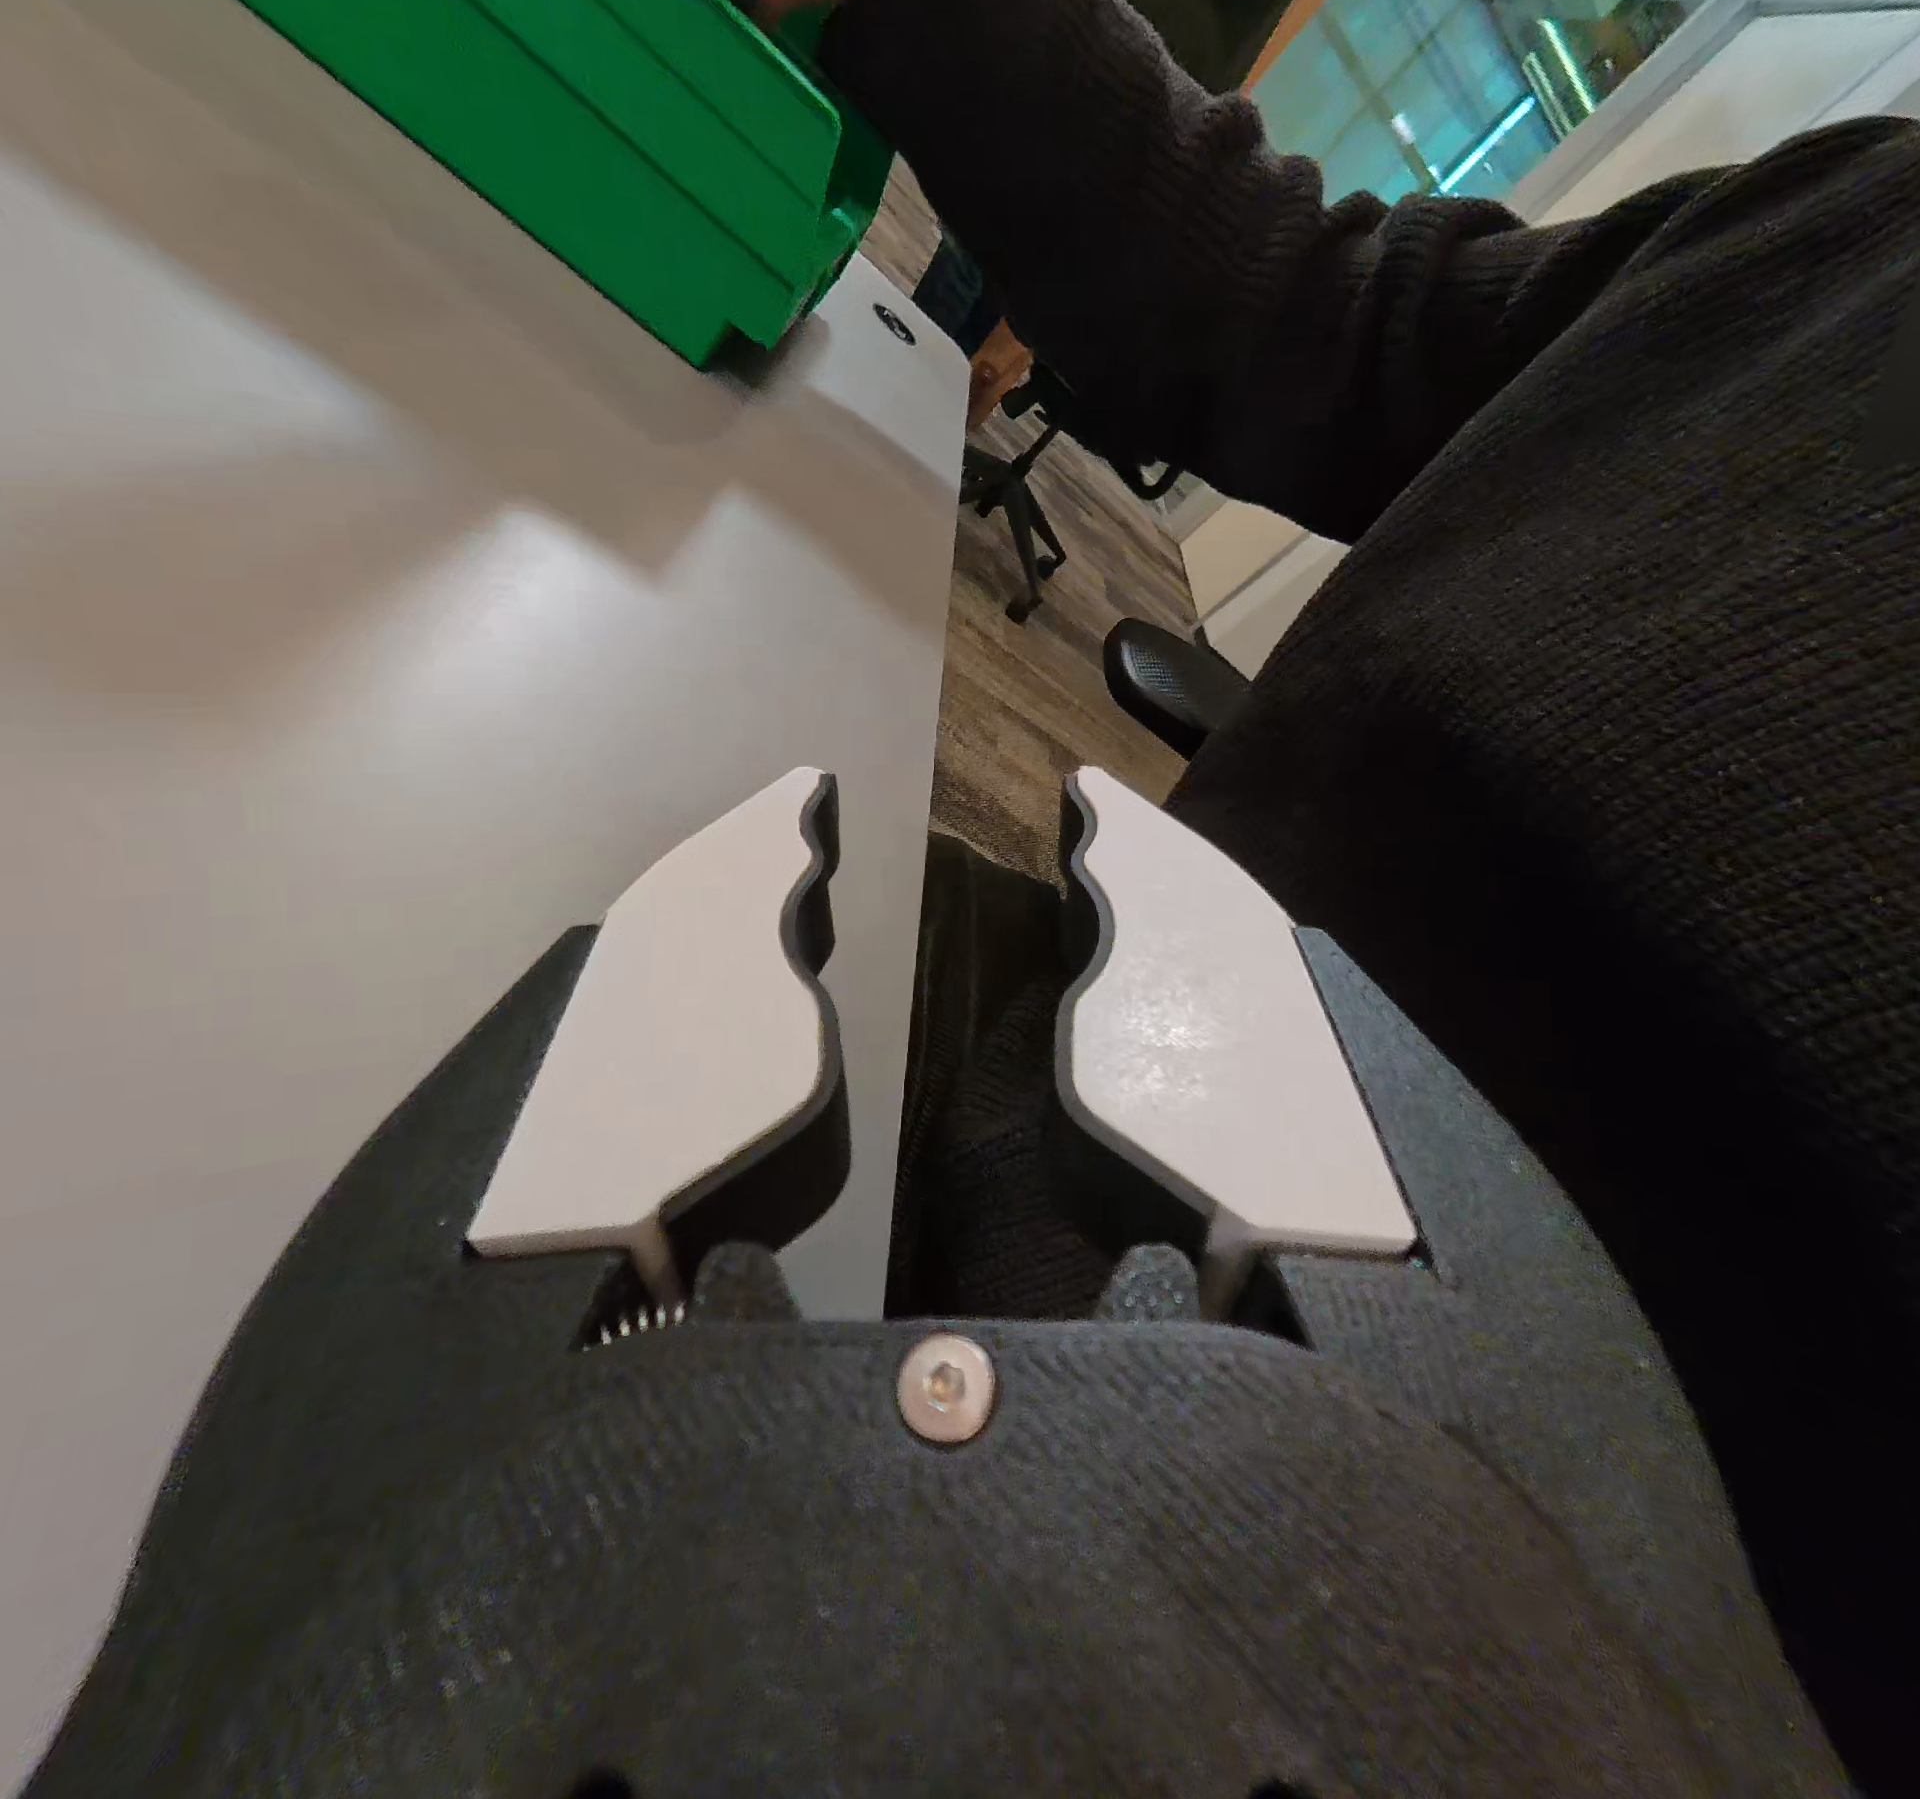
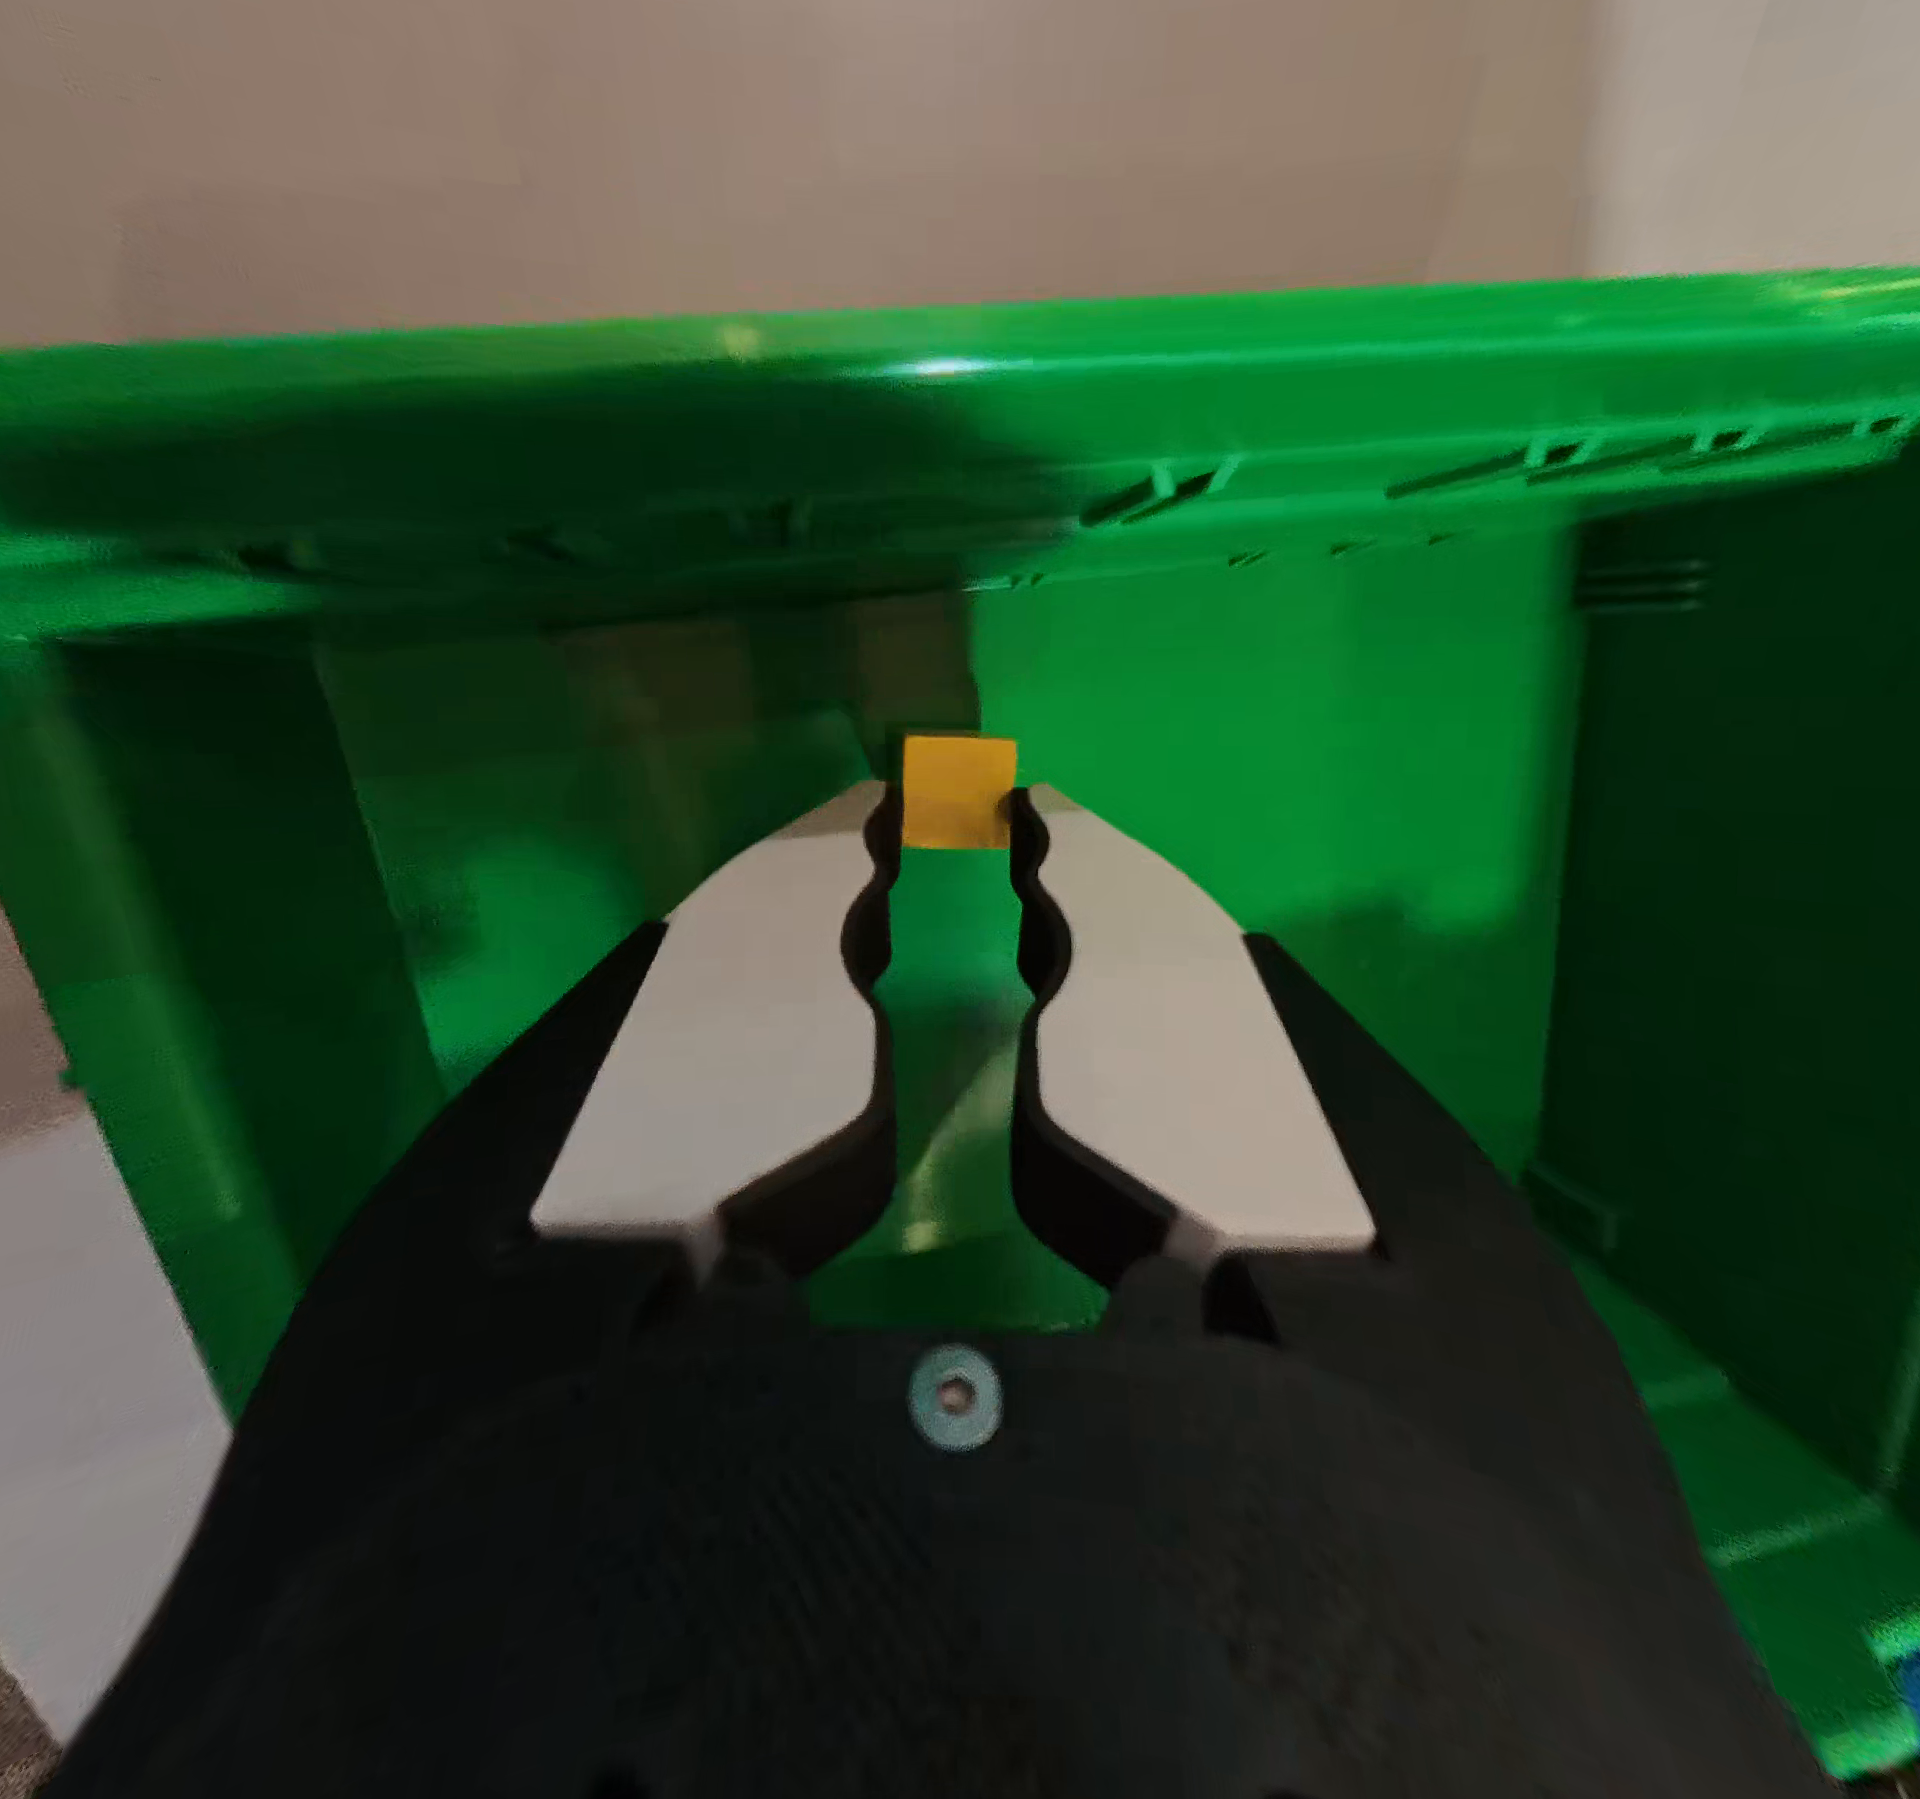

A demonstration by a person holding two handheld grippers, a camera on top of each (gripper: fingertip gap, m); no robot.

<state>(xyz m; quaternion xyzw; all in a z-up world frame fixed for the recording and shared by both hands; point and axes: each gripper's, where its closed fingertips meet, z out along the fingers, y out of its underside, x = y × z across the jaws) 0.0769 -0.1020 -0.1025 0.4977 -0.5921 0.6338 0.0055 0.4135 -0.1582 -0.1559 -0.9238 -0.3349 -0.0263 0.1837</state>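
Observation:
In the right wrist view my right gripper [image 2: 956,799] is shut on a small yellow block [image 2: 956,788], pinched between the fingertips. It is held inside a green plastic bin [image 2: 1247,814], above the bin's floor. In the left wrist view my left gripper [image 1: 948,793] is open and empty. It hangs at the edge of the white table [image 1: 416,710], one finger over the tabletop and one over the person's dark-clothed lap. The green bin [image 1: 520,87] stands farther along the table, and a black-sleeved arm [image 1: 1091,191] reaches into it.
The person's body in a black knit sweater [image 1: 1558,814] fills the right of the left wrist view. Black office chairs [image 1: 1029,502] stand on the wood-look floor beyond the table edge. A blue thing [image 2: 1907,1328] shows at the bin's lower right corner.

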